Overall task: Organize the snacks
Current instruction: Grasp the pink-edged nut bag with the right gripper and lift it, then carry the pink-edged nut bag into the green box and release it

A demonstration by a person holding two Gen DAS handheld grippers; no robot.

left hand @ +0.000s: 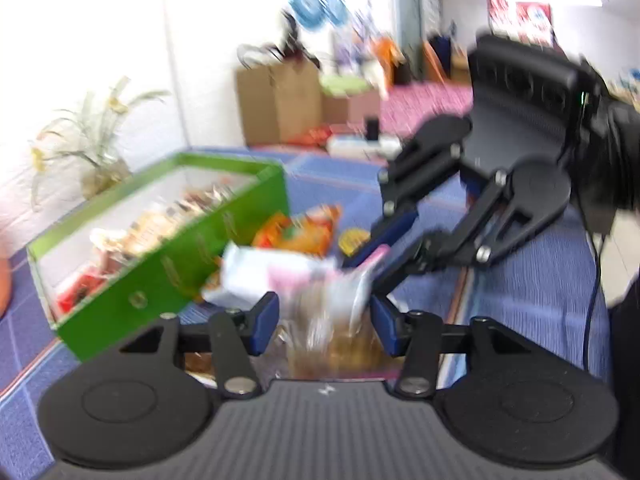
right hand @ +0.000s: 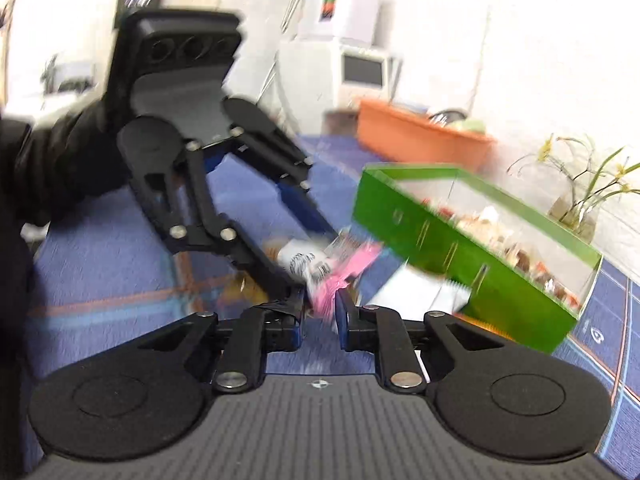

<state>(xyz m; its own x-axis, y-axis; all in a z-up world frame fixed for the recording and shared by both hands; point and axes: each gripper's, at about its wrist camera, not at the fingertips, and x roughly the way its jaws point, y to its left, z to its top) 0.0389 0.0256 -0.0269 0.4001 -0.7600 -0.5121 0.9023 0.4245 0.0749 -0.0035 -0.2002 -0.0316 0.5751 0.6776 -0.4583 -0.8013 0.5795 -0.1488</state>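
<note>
Clearly, both grippers meet at one snack packet (left hand: 316, 280), a pale bag with a pink and clear end, which is just in front of the green box (left hand: 168, 280) on the blue patterned surface (left hand: 532, 280). The left gripper (left hand: 325, 322) has its two blue fingers (left hand: 264, 322) on either side of the packet; the picture is blurred, so I cannot tell if they press it. The right gripper (right hand: 322, 314) has its fingers close together on the pink end of the packet and seems to pinch it. One green box stands tilted in the view, and it holds several snacks, too blurred to count. Beside it lie one orange packet (left hand: 304, 232) and one small yellow round thing (left hand: 354, 239). One plant in a pot (left hand: 100, 148) stands behind the box, near the white wall.
</note>
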